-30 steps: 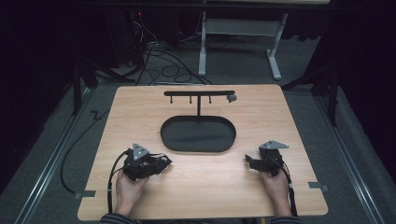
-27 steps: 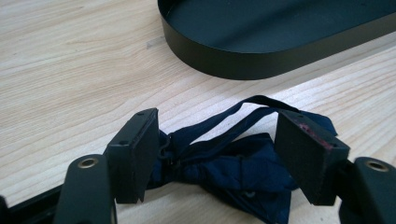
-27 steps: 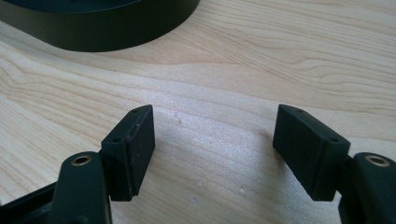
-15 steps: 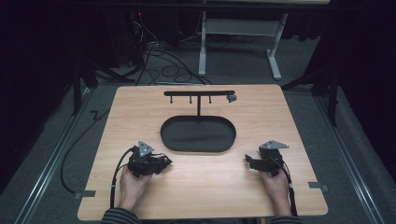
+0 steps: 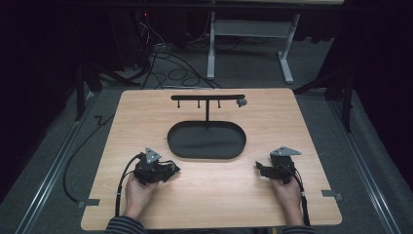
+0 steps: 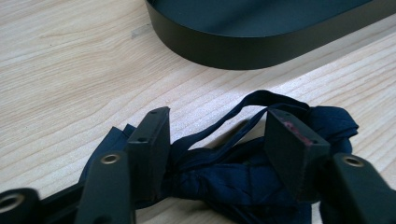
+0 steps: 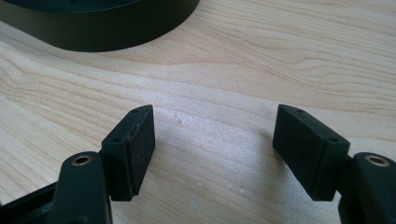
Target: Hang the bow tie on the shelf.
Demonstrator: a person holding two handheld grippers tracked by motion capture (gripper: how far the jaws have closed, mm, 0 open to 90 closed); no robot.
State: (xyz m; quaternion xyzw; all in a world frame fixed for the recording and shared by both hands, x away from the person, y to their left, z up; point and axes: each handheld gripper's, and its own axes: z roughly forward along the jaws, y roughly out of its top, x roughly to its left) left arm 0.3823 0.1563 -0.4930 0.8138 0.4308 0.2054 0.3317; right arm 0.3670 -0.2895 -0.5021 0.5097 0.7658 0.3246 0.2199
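A dark blue cloth item with thin loops (image 6: 233, 179) lies bunched on the wooden table (image 5: 146, 117). My left gripper (image 6: 217, 126) is open and straddles it, one jaw on each side of the bundle. In the high view the left gripper (image 5: 171, 169) sits near the front left of the table, held by a hand. A black oval tray (image 5: 207, 141) lies just beyond it, its wall (image 6: 243, 51) close ahead. My right gripper (image 5: 258, 168) rests low over the table at the front right, open, with bare wood between its jaws (image 7: 212, 126).
A black T-shaped rack with small hooks (image 5: 208, 97) stands behind the tray, with a small grey piece (image 5: 241, 102) at its right end. Cables (image 5: 122, 180) trail from the grippers toward the table's front edge. The tray's wall (image 7: 93, 32) lies ahead of the right gripper.
The left gripper has crept slightly right and forward toward the tray. The right gripper has stayed put.
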